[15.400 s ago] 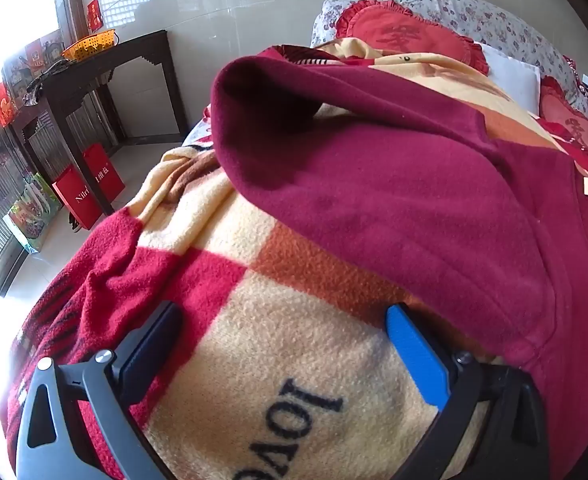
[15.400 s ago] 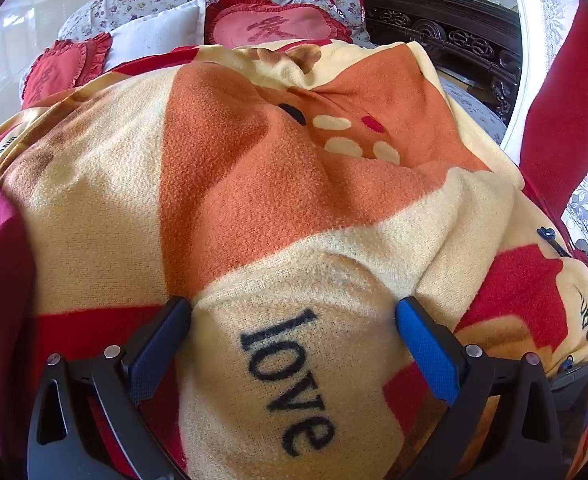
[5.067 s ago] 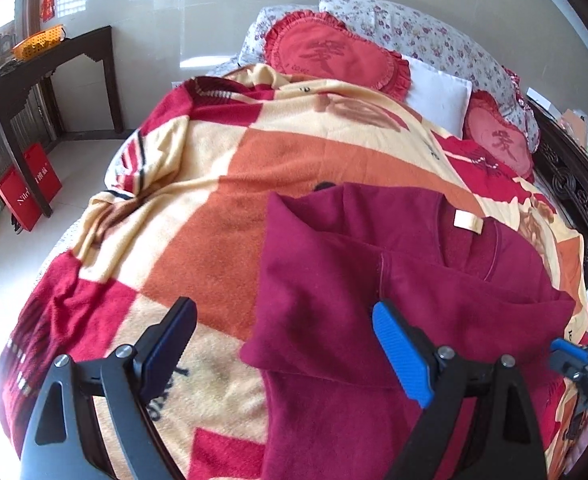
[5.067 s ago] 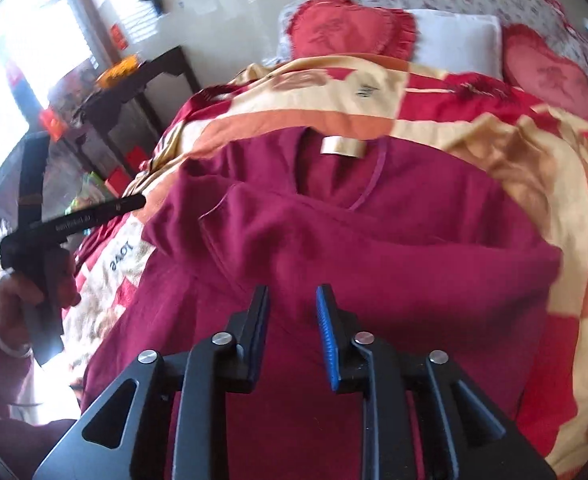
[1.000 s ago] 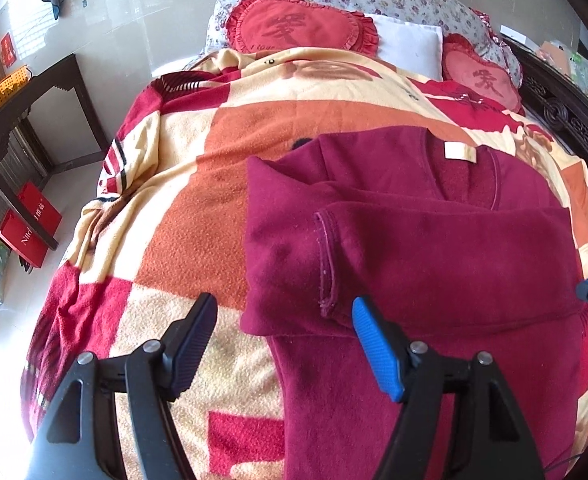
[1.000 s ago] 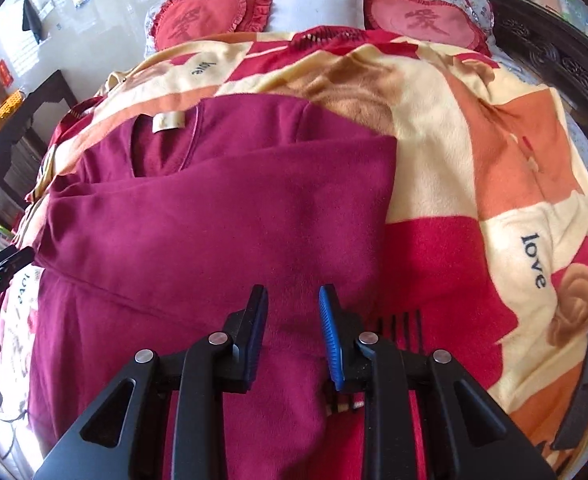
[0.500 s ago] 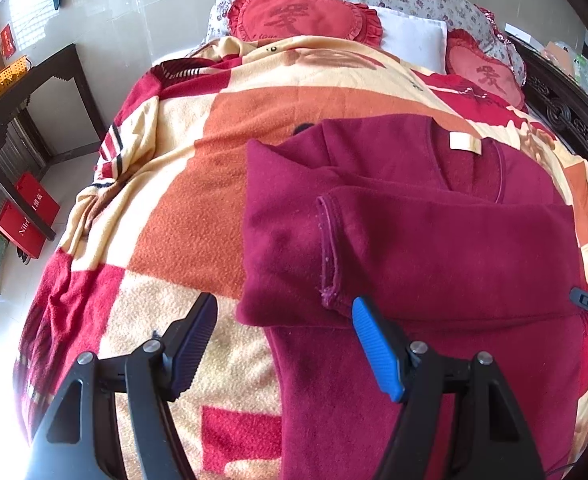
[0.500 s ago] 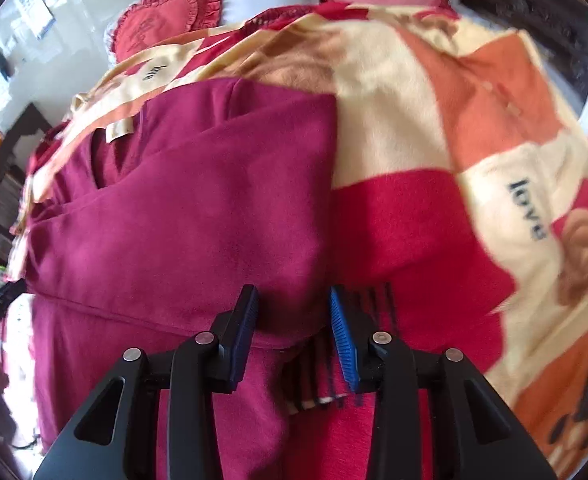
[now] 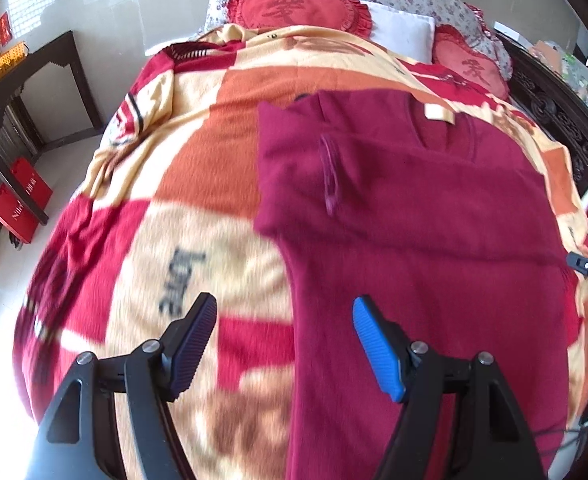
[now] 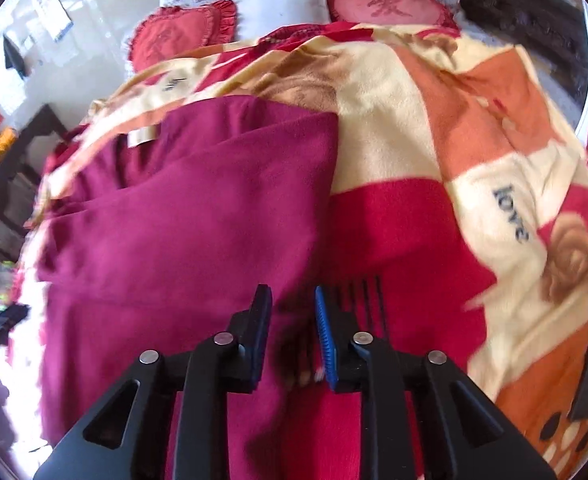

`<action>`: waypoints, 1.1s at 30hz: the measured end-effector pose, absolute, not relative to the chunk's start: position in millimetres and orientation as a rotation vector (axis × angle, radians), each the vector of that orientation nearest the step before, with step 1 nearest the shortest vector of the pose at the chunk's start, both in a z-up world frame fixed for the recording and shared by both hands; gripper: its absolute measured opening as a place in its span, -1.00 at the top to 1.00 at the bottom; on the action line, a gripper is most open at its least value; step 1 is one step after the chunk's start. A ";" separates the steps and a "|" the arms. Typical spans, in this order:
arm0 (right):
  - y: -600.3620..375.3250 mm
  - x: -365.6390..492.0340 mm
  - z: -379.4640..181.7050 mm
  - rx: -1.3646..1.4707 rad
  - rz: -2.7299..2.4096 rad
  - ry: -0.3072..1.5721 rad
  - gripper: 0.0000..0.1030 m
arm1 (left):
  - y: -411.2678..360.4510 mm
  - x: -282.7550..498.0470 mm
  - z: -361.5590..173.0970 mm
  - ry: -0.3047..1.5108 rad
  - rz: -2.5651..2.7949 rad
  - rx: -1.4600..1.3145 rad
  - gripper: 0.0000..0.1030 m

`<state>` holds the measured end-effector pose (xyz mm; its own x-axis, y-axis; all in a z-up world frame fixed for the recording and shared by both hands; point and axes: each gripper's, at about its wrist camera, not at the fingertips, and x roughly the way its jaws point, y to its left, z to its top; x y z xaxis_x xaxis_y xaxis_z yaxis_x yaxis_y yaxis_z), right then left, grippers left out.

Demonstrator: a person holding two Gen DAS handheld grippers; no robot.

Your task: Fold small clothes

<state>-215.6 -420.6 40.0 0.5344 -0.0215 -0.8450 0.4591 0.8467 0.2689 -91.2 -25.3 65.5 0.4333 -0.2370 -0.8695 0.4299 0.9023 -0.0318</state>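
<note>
left wrist: left gripper wide open, nothing between pads, straddling the left side edge of the dark red fleece sweater.
sweater: flat on the orange, cream and red checked fleece blanket, 1 sleeve folded across the chest.
room: bare blanket left of that edge.
right wrist: right gripper jaws closing, narrow gap, over the sweater's right edge; grip unclear.
room: open blanket to the right.

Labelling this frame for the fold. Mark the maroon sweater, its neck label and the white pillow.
maroon sweater (image 9: 434, 248): left wrist view, middle of the folded body.
neck label (image 9: 438, 114): left wrist view, cream tag inside the collar.
white pillow (image 10: 281, 2): right wrist view, its bare front face.
</note>
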 end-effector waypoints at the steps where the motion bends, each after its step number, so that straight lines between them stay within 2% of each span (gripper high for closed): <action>1: -418.9 -224.1 43.4 0.520 -0.274 0.977 0.82 | -21.4 -96.9 65.2 1.049 -0.428 0.203 -0.46; 8: -393.2 -292.1 62.8 0.500 -0.140 1.022 0.72 | 8.7 -150.7 59.5 1.075 -0.459 0.199 -0.47; 14: -359.5 -338.0 54.9 0.444 -0.092 1.061 0.71 | 23.1 -186.7 53.4 1.067 -0.432 0.230 -0.47; 22: -323.8 -365.1 36.6 0.416 -0.037 1.118 0.71 | 37.1 -220.6 52.6 1.059 -0.433 0.223 -0.47; 33: -317.3 -422.5 51.1 0.347 -0.028 1.152 0.65 | 59.5 -251.7 46.6 1.134 -0.499 0.159 -0.48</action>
